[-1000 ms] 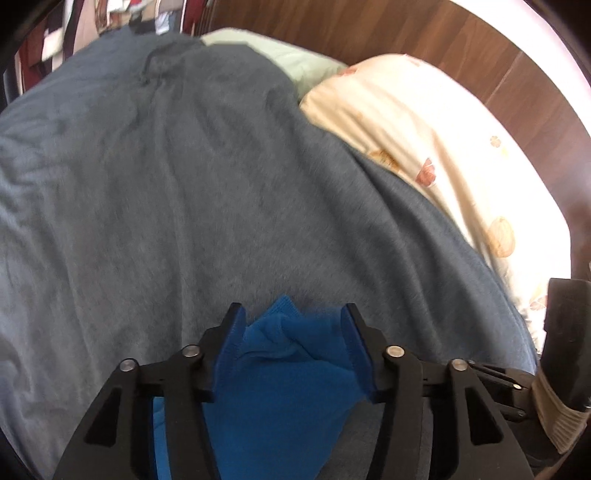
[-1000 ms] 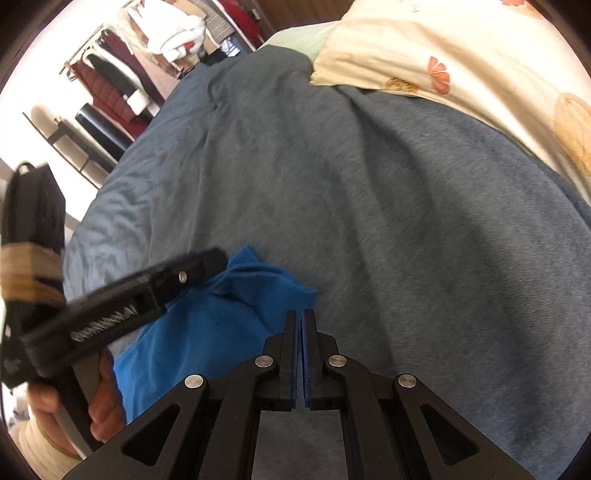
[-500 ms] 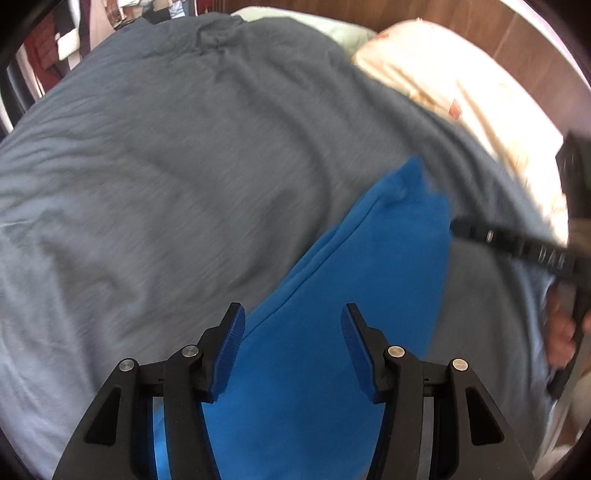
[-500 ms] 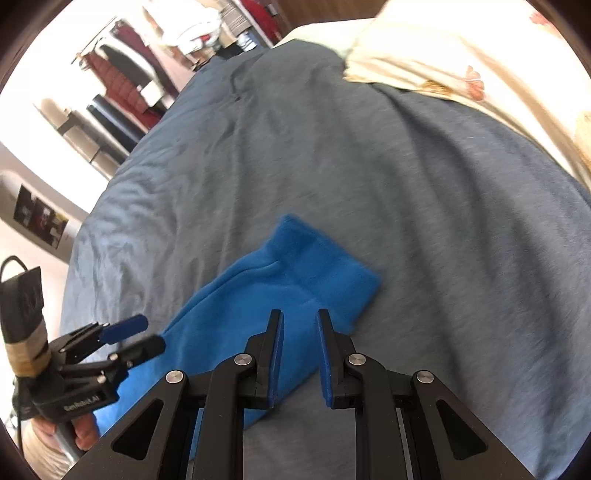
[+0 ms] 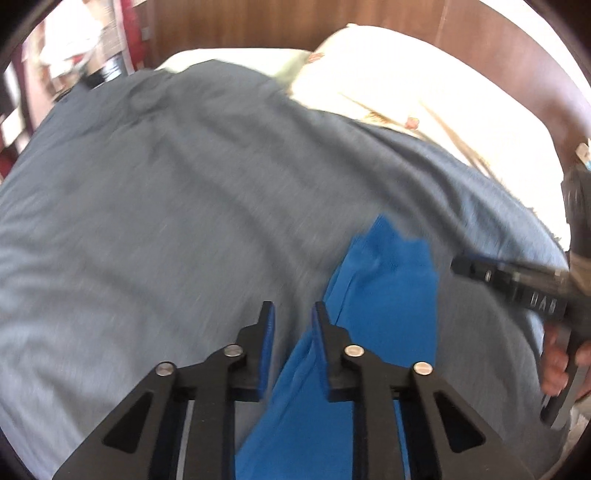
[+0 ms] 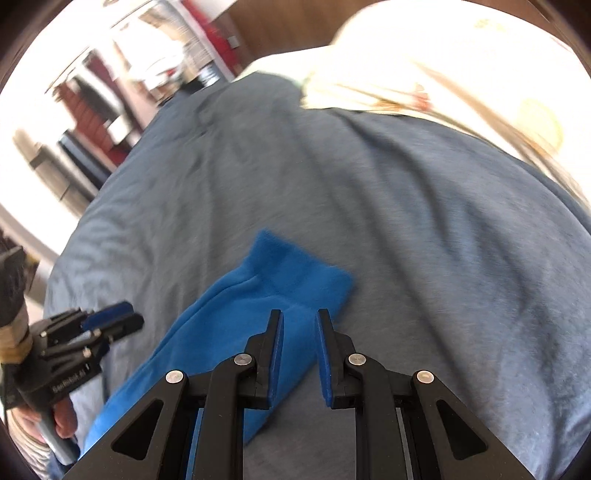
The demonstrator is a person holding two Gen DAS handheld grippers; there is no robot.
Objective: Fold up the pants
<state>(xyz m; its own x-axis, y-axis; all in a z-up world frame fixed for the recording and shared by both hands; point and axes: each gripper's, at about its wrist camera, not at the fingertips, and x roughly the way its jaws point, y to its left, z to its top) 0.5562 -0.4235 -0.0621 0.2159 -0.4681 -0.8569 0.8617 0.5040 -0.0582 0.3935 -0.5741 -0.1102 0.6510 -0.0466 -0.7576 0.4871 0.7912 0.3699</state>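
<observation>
The blue pants point(image 5: 384, 295) lie flat as a long strip on the grey bed cover point(image 5: 166, 203). My left gripper point(image 5: 291, 314) hovers over the strip's left edge; its jaws are closing to a narrow gap with nothing pinched between them. In the right wrist view my right gripper point(image 6: 298, 321) hangs just above the pants point(image 6: 258, 295) near their far end, slightly open and holding nothing. Each gripper shows in the other's view: the right gripper point(image 5: 517, 284) at the right edge, the left gripper point(image 6: 107, 321) at the lower left.
A cream patterned pillow point(image 5: 406, 74) lies at the head of the bed against a dark wooden headboard point(image 5: 258, 26). Clothes on a rack point(image 6: 96, 96) stand past the bed's left side. A person's hand point(image 5: 554, 369) grips the right tool's handle.
The pants left both grippers and now lie spread flat. The left jaws went from wide to narrow. The right jaws opened from fully shut to a small gap.
</observation>
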